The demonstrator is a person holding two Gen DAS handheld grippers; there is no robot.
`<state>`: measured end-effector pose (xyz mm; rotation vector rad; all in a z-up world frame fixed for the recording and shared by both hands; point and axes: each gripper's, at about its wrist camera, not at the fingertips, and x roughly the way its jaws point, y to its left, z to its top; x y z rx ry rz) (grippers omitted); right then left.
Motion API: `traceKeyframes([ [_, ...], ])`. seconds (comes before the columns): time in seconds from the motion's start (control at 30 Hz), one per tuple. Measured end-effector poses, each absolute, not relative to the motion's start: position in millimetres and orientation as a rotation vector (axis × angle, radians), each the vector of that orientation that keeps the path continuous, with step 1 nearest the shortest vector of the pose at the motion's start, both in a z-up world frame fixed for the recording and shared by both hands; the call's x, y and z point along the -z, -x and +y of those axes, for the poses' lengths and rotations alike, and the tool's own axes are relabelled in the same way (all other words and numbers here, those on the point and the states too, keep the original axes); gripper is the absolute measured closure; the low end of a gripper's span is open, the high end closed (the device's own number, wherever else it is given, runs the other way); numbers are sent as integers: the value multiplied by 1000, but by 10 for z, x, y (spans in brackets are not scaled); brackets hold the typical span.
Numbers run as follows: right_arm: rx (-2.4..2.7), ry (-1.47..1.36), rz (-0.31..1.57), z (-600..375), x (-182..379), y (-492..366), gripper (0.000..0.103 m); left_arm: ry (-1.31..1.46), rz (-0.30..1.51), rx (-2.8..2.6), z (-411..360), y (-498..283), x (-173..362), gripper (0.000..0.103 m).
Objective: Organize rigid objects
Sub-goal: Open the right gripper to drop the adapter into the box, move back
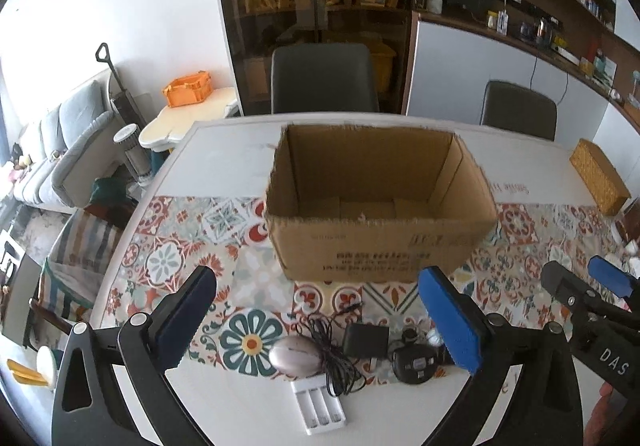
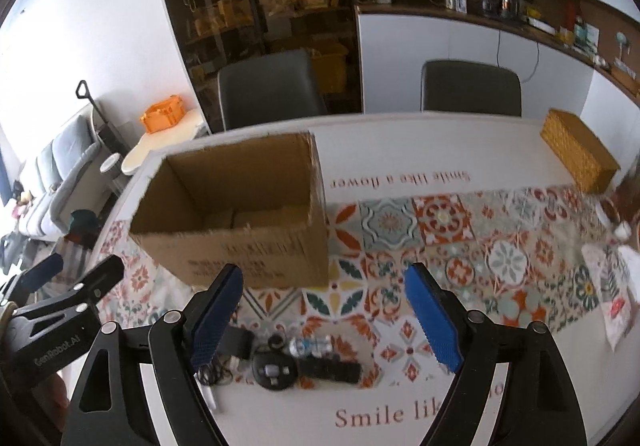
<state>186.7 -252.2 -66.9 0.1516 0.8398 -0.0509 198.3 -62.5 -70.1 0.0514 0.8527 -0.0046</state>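
Both claws hover above the near edge of the table (image 1: 240, 150), nothing between the pads of either. Left claw (image 1: 316, 320) spread wide; right claw (image 2: 324, 322) also spread, somewhat narrower. Cardboard box (image 1: 380, 242) sits open and apparently empty on the patterned cloth, just beyond the clutter. Items lie in a loose row at the near edge: pinkish oval mouse (image 1: 296, 356), black adapter (image 1: 366, 340) with its tangled cord (image 1: 336, 358), white battery charger (image 1: 318, 406) nearest the edge, round black gadget (image 1: 412, 364), and, in the right view, a black remote (image 2: 330, 368) with a small bottle (image 2: 310, 346) just behind it. Step in hand, by my reading: choosing a first pick. Advice: take a free-lying piece first, mouse for the left, remote for the right; come down with pads straddling the narrow width, and lift straight. The cord lies against the mouse, so watch for dragging. Keep the two claws apart over the box.
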Motion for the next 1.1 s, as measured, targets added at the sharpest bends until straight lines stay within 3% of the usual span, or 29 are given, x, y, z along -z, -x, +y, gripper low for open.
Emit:
traceKeyframes([
  [1.1, 29, -184, 1213, -2558, 2050, -1651, 20, -151, 1112, -37, -746, -1791, 1807, 0],
])
